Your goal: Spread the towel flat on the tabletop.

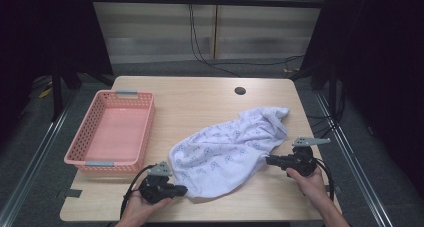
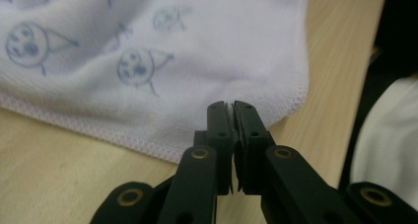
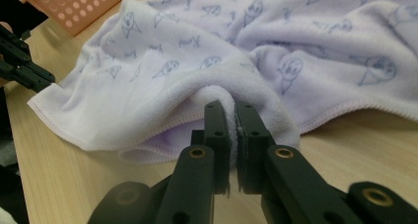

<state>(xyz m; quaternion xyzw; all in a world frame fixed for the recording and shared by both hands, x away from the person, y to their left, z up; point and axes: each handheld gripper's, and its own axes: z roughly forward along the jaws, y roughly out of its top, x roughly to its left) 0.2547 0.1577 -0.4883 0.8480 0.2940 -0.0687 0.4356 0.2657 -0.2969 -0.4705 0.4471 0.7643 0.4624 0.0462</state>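
In the lower middle of the high view, both hands lie low on the table with the left gripper [image 1: 181, 190] and right gripper [image 1: 269, 160] aimed inward, jaws pinching opposite edges of the crumpled white towel [image 1: 227, 149] spread between them.

Worktop [image 1: 200, 104] bare across far half and in the strip between basket [image 1: 111, 132] and towel [image 1: 227, 147]: free passage there. Basket blocks left side. Crumpled towel covers centre-right down to the near edge; narrow bare margin right of it. Small hole [image 1: 240, 91] far centre.
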